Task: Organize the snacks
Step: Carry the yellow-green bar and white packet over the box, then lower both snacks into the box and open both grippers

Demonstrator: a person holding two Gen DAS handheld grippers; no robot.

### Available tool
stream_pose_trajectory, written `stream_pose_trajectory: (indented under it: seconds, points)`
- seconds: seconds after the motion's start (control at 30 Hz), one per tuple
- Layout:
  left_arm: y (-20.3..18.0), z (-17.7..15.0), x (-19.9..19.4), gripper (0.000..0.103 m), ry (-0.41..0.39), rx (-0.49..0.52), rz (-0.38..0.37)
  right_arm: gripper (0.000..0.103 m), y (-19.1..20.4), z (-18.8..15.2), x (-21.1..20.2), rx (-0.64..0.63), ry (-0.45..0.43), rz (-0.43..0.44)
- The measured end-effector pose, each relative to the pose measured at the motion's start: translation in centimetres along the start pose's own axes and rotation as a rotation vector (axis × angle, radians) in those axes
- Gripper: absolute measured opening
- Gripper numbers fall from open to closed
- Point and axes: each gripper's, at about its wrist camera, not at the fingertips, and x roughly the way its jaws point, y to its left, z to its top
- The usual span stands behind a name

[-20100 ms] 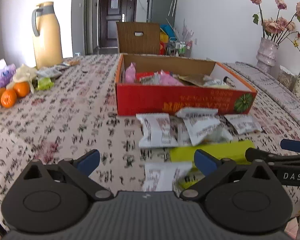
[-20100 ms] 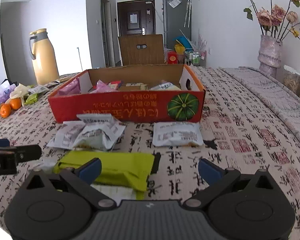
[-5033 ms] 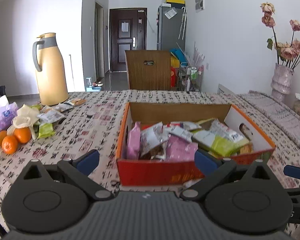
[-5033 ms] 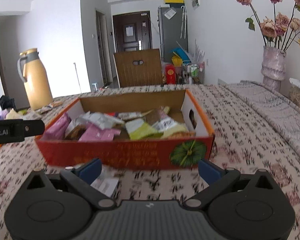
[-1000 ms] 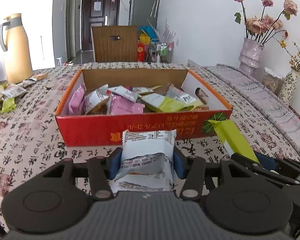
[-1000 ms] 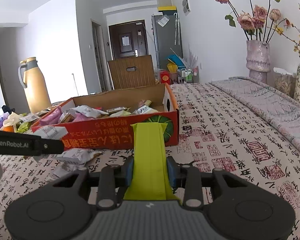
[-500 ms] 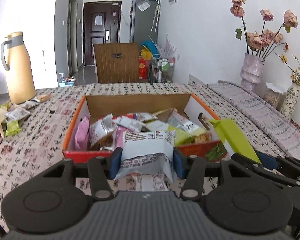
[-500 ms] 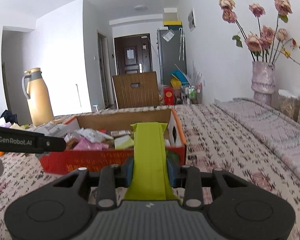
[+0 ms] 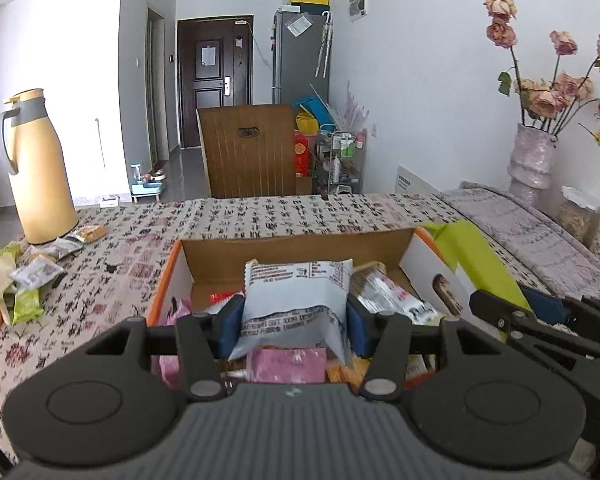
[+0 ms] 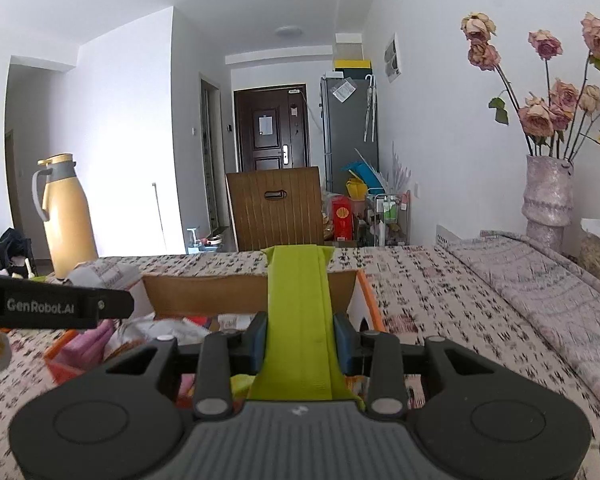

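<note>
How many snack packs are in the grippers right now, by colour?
White snack pack, in the left gripper: 1
Lime-green snack pack, in the right gripper: 1
Total held: 2, both over the cardboard box.

White walls, a dark door (image 9: 214, 80) (closed) behind a wooden chair (image 9: 249, 150).

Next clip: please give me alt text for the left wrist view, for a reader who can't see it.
The left gripper holds a white snack packet in its closed jaws, above an open orange cardboard box already full of snacks. At right, the right gripper holds a lime-green packet by the box's right end. A yellow thermos stands at far left on the patterned tablecloth.
</note>
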Motion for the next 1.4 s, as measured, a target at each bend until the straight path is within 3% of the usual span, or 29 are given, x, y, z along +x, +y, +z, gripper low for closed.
stream_pose_trajectory:
  seconds: [0.37, 0.67, 0.77, 0.8, 0.83, 0.9, 0.97, 1.07, 1.4]
  points:
    - [0.7, 1.0, 4.4, 0.053, 0.004, -0.019, 0.02, 0.033, -0.5, 1.8, 6.8, -0.006, 0.033, -0.035]
    - [2.3, -0.6, 7.7, 0.053, 0.066, -0.055, -0.005, 0.034, -1.3, 0.2, 10.1, 0.025, 0.106, -0.035]
    - [2.4, -0.8, 7.6, 0.057, 0.061, -0.061, -0.011, 0.035, -1.3, -0.1, 10.0, 0.024, 0.115, -0.023]
    - [2.5, -0.8, 7.5, 0.063, 0.057, -0.066, -0.005, 0.034, -1.4, -0.2, 10.0, 0.026, 0.115, -0.016]
    - [2.6, -0.8, 7.4, 0.071, 0.049, -0.072, 0.0, 0.038, -1.4, -0.2, 9.8, 0.029, 0.11, -0.018]
    - [2.8, -0.8, 7.1, 0.082, 0.031, -0.088, 0.014, 0.069, -1.6, -0.2, 9.5, 0.035, 0.096, -0.023]
    - [3.1, -0.7, 6.8, 0.101, 0.015, -0.112, 0.045, 0.088, -1.8, 0.0, 9.1, 0.043, 0.071, -0.033]
    - [3.4, -0.6, 6.5, 0.103, 0.0, -0.133, 0.065, 0.103, -1.9, 0.1, 8.6, 0.051, 0.054, -0.04]
    - [3.3, -0.5, 6.3, 0.103, -0.006, -0.128, 0.067, 0.103, -2.0, 0.3, 8.1, 0.058, 0.045, -0.042]
